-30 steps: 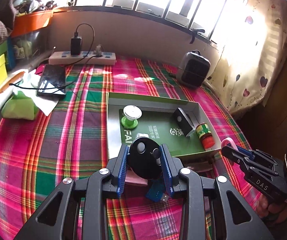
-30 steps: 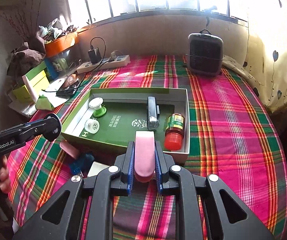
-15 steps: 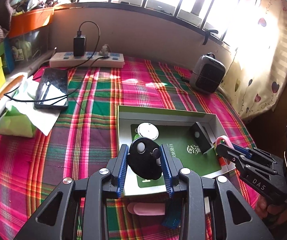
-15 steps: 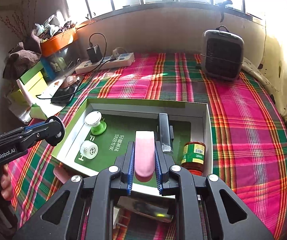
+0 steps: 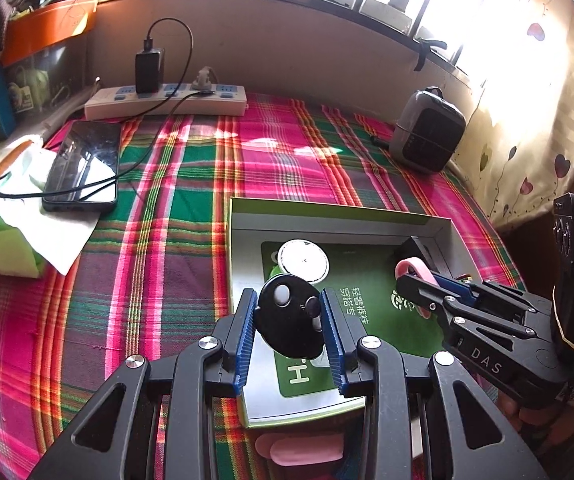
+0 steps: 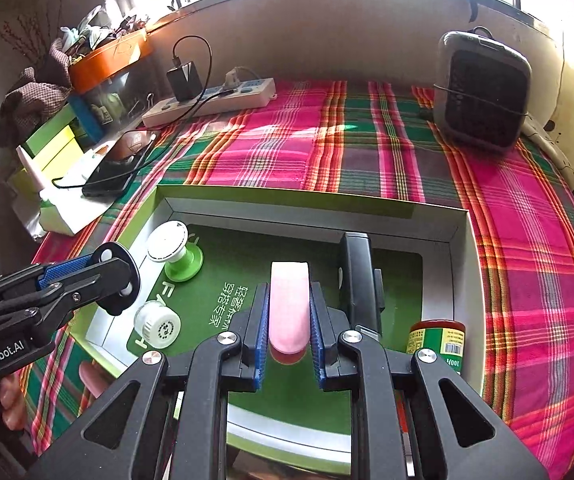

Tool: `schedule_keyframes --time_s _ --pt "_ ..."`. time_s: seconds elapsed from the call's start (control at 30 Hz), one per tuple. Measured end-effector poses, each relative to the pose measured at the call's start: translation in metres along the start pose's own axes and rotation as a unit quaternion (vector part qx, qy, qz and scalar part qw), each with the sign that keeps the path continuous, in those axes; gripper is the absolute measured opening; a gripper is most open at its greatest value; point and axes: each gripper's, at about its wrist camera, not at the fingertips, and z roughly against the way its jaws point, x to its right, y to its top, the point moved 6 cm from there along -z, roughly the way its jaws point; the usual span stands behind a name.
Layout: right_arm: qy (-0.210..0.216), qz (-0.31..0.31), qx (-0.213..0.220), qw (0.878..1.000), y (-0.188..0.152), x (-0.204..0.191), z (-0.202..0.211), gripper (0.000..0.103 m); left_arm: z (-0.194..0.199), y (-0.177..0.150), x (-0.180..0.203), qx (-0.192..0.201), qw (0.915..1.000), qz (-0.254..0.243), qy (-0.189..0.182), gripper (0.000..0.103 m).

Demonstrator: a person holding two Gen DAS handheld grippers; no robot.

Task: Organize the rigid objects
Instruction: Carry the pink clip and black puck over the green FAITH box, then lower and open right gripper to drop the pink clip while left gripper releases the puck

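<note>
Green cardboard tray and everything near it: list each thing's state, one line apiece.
Left tongs: shut on round black disc, above tray.
Right tongs: shut on flat pink bar, above tray.
Green cardboard tray: open, on the cloth.
Red-capped brown bottle: lying in tray.
Black smartphone: screen dark, cable attached.

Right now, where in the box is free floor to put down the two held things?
Free: the green floor between the white cap and the black stapler, under the right tool. Crowded: left side by the white-topped spool; right corner with the red-lidded jar.
</note>
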Motion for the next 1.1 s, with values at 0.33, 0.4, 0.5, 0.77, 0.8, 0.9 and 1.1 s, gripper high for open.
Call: schedule_keyframes --time_s 0.33,0.4,0.5,0.77,0.8,0.9,1.1 --pt "0.001 0.005 -0.011 1.000 0.002 -0.002 -0.014 0.019 -0.012 0.001 0.002 -0.006 1.0000 -0.003 -0.004 0.031" --pt "0.001 0.005 -0.011 1.000 0.002 -0.002 -0.016 0.019 -0.013 0.001 0.003 -0.006 1.0000 -0.004 -0.004 0.031" --pt "-0.002 0.005 -0.012 1.000 0.002 -0.002 -0.018 0.019 -0.015 0.000 0.005 -0.009 0.9999 -0.005 -0.004 0.031" --pt "-0.003 0.005 -0.012 1.000 0.002 -0.003 -0.021 0.019 -0.020 -0.001 0.006 -0.014 0.9999 -0.007 -0.004 0.031" --pt "-0.004 0.005 -0.012 1.000 0.003 -0.003 -0.022 0.019 -0.020 -0.001 0.006 -0.014 0.9999 -0.007 -0.003 0.031" --pt "-0.004 0.005 -0.011 1.000 0.003 -0.003 -0.021 0.019 -0.021 -0.001 0.006 -0.013 0.9999 -0.006 -0.004 0.031" --pt "-0.006 0.005 -0.010 1.000 0.004 -0.003 -0.021 0.019 -0.022 0.000 0.006 -0.012 0.9999 -0.008 -0.003 0.031"
